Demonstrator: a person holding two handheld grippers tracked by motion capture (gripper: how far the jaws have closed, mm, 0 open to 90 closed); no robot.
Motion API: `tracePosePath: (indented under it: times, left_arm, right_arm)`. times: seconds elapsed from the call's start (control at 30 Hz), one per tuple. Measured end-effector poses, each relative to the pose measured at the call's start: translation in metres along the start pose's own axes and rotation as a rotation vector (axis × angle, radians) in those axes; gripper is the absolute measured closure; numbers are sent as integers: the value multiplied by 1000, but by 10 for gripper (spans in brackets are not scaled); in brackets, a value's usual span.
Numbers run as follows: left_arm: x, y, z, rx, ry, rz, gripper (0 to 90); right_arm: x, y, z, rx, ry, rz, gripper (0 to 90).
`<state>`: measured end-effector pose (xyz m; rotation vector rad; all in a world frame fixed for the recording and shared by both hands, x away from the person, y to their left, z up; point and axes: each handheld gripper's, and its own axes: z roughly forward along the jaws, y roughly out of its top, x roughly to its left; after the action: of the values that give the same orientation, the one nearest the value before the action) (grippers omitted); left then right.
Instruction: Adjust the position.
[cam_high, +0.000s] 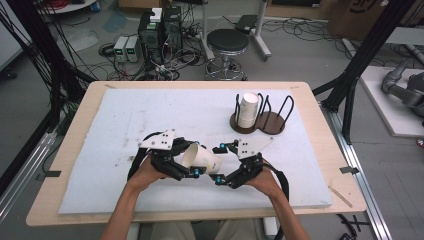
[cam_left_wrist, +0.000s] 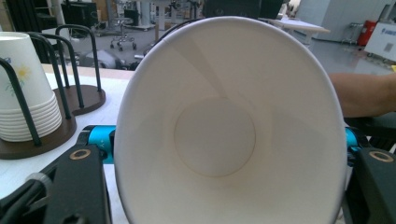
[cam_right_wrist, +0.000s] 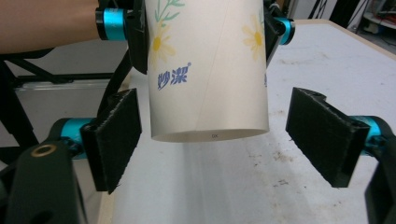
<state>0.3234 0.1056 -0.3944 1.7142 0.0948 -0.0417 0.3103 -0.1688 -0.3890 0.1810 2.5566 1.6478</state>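
Note:
A white paper cup (cam_high: 202, 159) with a daisy print and blue lettering lies on its side in the air, a little above the white mat (cam_high: 125, 120). My left gripper (cam_high: 192, 157) is shut on it near the rim. In the left gripper view I look straight into the cup's (cam_left_wrist: 229, 130) mouth, squeezed to an oval between the jaws. My right gripper (cam_high: 218, 164) stands open around the cup's base. In the right gripper view its pads (cam_right_wrist: 116, 135) sit apart from the cup (cam_right_wrist: 208, 70) on both sides, and the left gripper (cam_right_wrist: 205, 32) clamps it further up.
A brown two-slot wire cup rack (cam_high: 270, 122) stands at the mat's back right, with a stack of upturned paper cups (cam_high: 247, 110) in its left slot and the right slot bare. A stool (cam_high: 227, 42) and cables are on the floor beyond the table.

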Motion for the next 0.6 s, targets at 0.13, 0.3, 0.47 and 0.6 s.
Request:
tracePosePath:
  times: [0.13, 0.3, 0.47, 0.6]
  left_arm:
    - [0, 0, -1, 11, 9, -1, 311]
    - [0, 0, -1, 14, 16, 0, 310]
    - [0, 3, -4, 45, 39, 1, 309]
    - [2, 9, -7, 72, 56, 3, 308]
  right_arm:
    - [0, 0, -1, -2, -12, 2, 176]
    - [0, -1, -1, -1, -18, 11, 176]
    - [0, -5, -4, 1, -37, 21, 176]
    - [-1, -13, -11, 2, -105, 64, 176]
